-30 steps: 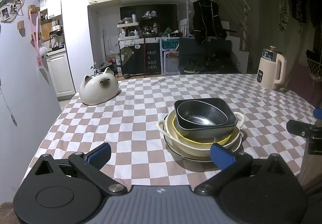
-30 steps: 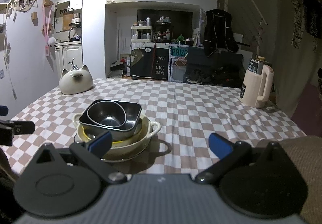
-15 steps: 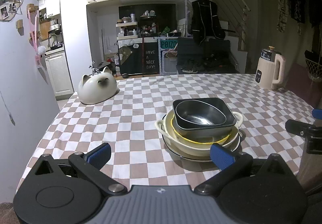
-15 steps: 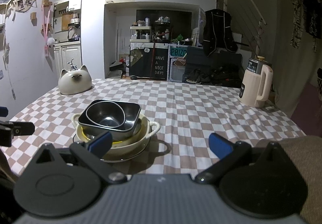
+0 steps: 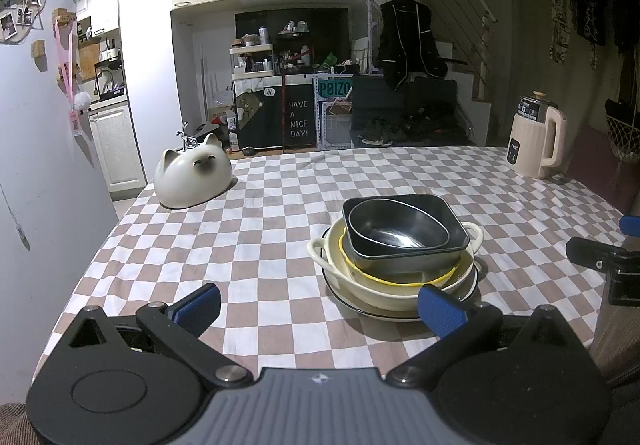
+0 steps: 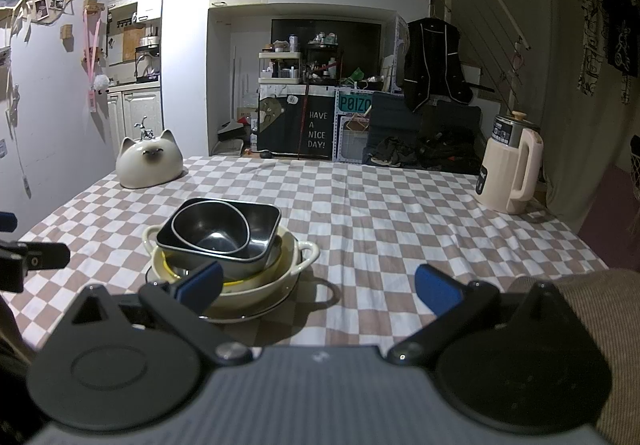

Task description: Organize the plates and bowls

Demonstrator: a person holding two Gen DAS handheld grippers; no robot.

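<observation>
Left claw (image 5: 320,305) at bottom of frame, jaws spread wide, empty, above the checkered surface (image 5: 260,237). Right claw (image 6: 318,285) likewise wide and empty. Stack of dishes sits just beyond, centre-right in left view, centre-left in right view: plate (image 5: 360,311) at base, cream bowl (image 5: 380,291) with handles, yellow-rimmed bowl (image 5: 400,279), two dark bowls (image 5: 400,233) nested on top. Farther: cat-shaped dish (image 5: 192,177) upper left, cream kettle (image 5: 536,143) upper right.

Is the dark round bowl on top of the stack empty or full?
Empty. In both wrist views the dark round metal bowl shows a bare, shiny bottom. It sits nested inside the dark rectangular dish.
</observation>
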